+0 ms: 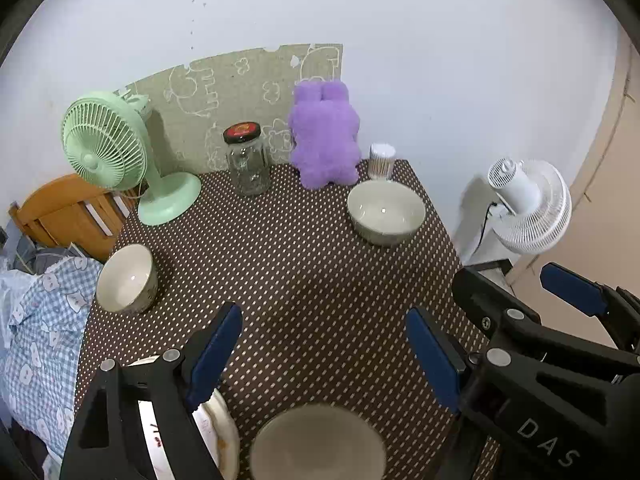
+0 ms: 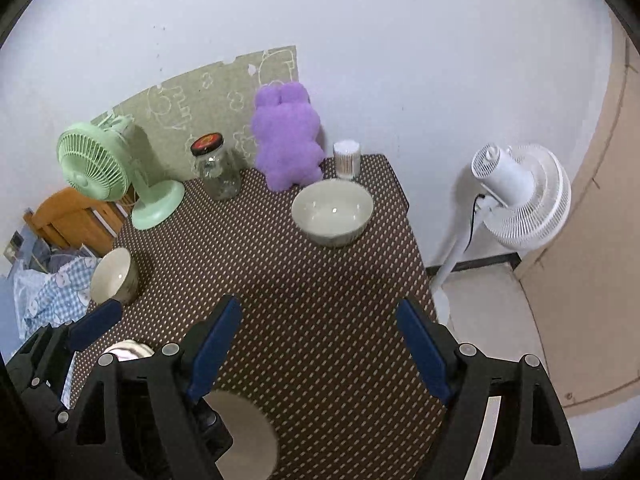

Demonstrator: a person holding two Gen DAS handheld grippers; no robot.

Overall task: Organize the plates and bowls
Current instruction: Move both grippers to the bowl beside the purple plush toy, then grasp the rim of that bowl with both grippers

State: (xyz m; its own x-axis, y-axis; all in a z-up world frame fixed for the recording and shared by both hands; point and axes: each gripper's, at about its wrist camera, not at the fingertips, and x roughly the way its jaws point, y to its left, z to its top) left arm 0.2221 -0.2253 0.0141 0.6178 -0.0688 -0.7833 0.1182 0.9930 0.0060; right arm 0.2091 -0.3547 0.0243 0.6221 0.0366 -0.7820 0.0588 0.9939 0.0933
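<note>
**Both tongs apart, empty, above the near edge of the counter**

Left tongs (image 1: 322, 354): blue pads spread wide, nothing between them, only the brown white-dotted counter (image 1: 304, 264) cloth. Right tongs (image 2: 318, 350): same, pads wide apart, nothing gripped. Each pair shows at the edge of the other's view.

Count, task items:
- Bowls, 2 upright. Wide pale-green ceramic bowl (image 1: 386, 213) at far right of the counter, just in front of the swab jar. Smaller cream ceramic bowl with a dark patterned outside (image 1: 127, 279) at the left edge, well apart from the first.
- Round grey plate (image 1: 318, 444) at the near edge, low centre in the left view, below the left tongs; blurred. In the right view it sits low left, partly behind the left finger of the right tongs.
- White plate with orange smears (image 1: 220, 428) just left of the grey one, mostly hidden by the left tongs' finger. Cannot tell whether it's one plate or a stack.

Count, the rest:
- Fans, 2. Mint-green desk fan (image 1: 108, 148) on the far-left corner of the counter; white pedestal fan (image 1: 532, 204) off the counter, right.
- 1 clear glass jar with a red-and-black lid (image 1: 247, 160), back centre.
- 1 purple plush rabbit (image 1: 323, 136) against the wall.
- 1 clear cotton-swab jar (image 1: 382, 161), far right corner.
- Blue checked bedding (image 1: 40, 332) left of the counter.
</note>
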